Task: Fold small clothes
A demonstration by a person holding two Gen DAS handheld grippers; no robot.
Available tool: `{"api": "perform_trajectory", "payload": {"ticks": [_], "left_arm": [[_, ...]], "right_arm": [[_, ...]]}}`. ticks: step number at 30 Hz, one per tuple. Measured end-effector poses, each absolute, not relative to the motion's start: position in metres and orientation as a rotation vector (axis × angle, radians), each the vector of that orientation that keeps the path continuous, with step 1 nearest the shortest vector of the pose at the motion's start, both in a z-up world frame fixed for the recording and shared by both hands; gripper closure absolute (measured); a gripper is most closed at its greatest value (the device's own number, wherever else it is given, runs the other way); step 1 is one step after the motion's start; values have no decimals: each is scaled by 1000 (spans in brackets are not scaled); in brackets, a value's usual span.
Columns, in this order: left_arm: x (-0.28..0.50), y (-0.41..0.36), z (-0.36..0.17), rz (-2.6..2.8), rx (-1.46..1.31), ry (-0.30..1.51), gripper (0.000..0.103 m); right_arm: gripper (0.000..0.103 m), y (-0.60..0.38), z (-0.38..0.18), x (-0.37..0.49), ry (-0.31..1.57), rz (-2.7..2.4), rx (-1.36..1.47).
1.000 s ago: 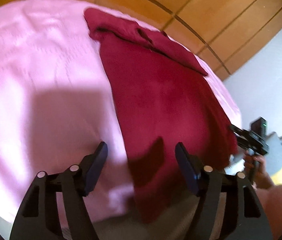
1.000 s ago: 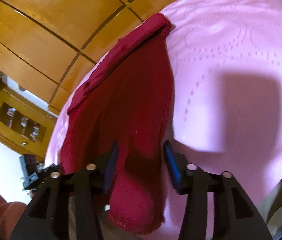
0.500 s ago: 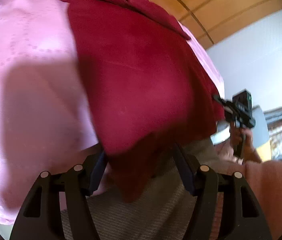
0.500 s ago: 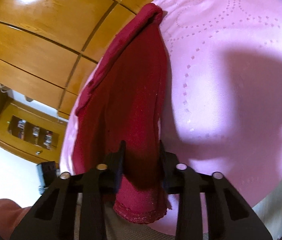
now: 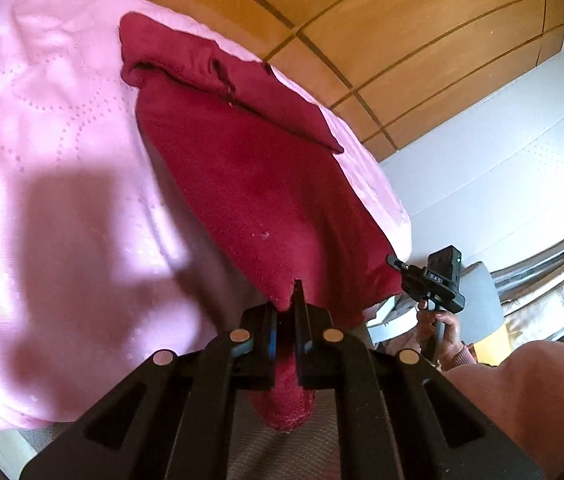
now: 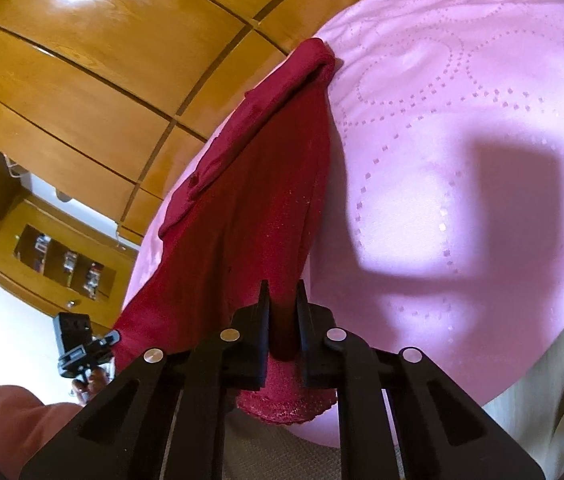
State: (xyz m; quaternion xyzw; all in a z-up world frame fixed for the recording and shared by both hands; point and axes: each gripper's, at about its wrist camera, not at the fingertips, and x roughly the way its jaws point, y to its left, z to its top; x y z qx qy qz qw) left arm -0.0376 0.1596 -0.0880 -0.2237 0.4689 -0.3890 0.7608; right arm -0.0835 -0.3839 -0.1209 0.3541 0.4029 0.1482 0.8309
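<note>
Left wrist view: the left hand-held gripper has just been closing and now pinches one near corner of the dark red garment, a scalloped hem spilling out below the jaws. In the right wrist view the right hand-held gripper has likewise just been closing and is pressed together on the other near corner, lace trim hanging under it. Each view also shows the opposite gripper at the cloth's far corner, with a hand on its handle.

The garment lies lengthwise on the pink quilted bed cover, its far end bunched and partly turned over near the bed's far edge by the wooden panelling. Its near end hangs past the bed's near edge, where both grippers hold it.

The likely step is to lift this near hem and carry it toward the far end to make a fold. Several things could spoil that:

- Each pinch looks shallow, taking only the hem corner, so a quick pull could slip the trim free and drop one side.
- If one hand rises or travels faster than the other, the fold line would run crooked.
- The bunched far end is not flattened, and laying cloth over it would trap the wrinkle.
- Dragging instead of lifting could slide the whole garment along the cover toward the near edge, or ruck the cover beneath it.
</note>
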Motion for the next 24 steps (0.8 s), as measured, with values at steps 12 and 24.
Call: {"api": "perform_trajectory", "payload": {"ticks": [12, 24], "left_arm": [[-25, 124, -133, -825, -437, 1145, 53], [-32, 132, -112, -907, -484, 1110, 98]], "right_arm": [[92, -381, -134, -74, 870, 282, 758], [94, -385, -110, -91, 809, 338, 777]]}}
